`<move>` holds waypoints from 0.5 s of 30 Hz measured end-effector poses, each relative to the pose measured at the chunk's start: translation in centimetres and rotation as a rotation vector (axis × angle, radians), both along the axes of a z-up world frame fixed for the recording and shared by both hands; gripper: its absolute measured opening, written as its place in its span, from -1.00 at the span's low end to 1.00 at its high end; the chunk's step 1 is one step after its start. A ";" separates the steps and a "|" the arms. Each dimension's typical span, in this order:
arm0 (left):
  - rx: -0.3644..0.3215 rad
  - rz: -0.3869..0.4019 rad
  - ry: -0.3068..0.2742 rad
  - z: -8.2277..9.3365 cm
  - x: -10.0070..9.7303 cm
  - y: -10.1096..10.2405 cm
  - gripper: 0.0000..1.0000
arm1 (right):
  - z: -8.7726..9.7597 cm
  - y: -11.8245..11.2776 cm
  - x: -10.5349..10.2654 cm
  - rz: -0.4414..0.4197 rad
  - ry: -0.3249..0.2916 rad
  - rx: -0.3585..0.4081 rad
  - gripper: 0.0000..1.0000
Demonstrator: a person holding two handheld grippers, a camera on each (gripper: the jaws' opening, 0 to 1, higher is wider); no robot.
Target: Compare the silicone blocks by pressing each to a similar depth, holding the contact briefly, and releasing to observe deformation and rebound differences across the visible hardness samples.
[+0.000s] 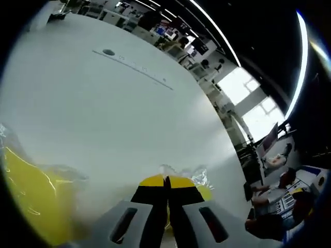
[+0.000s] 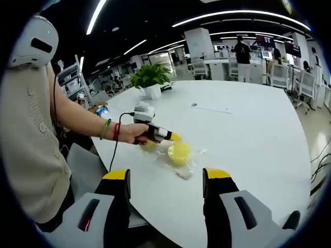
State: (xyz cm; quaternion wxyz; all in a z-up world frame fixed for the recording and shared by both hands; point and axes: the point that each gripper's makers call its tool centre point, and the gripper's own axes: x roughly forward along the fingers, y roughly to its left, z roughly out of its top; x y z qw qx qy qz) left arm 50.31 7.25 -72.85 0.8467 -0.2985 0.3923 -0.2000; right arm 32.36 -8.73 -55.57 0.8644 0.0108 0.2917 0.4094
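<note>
The left gripper [image 2: 173, 137], jaws clenched together, bears on the round yellow silicone block in clear wrapping [image 2: 179, 153] mid-frame on the white table [image 2: 248, 134] — the slick wrap could skid — while the right gripper [image 2: 166, 181] hangs released.

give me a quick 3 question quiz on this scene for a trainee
1. True or false: the right gripper is open.
2. What colour is the block on the table? A red, B yellow, C blue.
3. The tips of the left gripper lie close beside which thing?

Key: 1 true. 2 B. 3 the block; contact cannot be told. In its own view the left gripper's jaws stand together.
</note>
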 end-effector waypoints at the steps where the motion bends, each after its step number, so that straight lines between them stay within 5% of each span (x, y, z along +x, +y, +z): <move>1: 0.001 -0.006 0.000 -0.1 0.1 0.0 -1.00 | 0.0 0.0 0.0 0.001 0.000 0.000 0.02; 8: -0.022 -0.006 0.008 -0.5 0.2 0.3 -1.00 | -0.1 0.3 0.1 0.002 0.003 -0.003 0.02; 15: 0.027 -0.043 -0.037 -0.3 0.2 0.5 -0.88 | -0.2 0.5 0.1 0.004 0.007 -0.004 0.02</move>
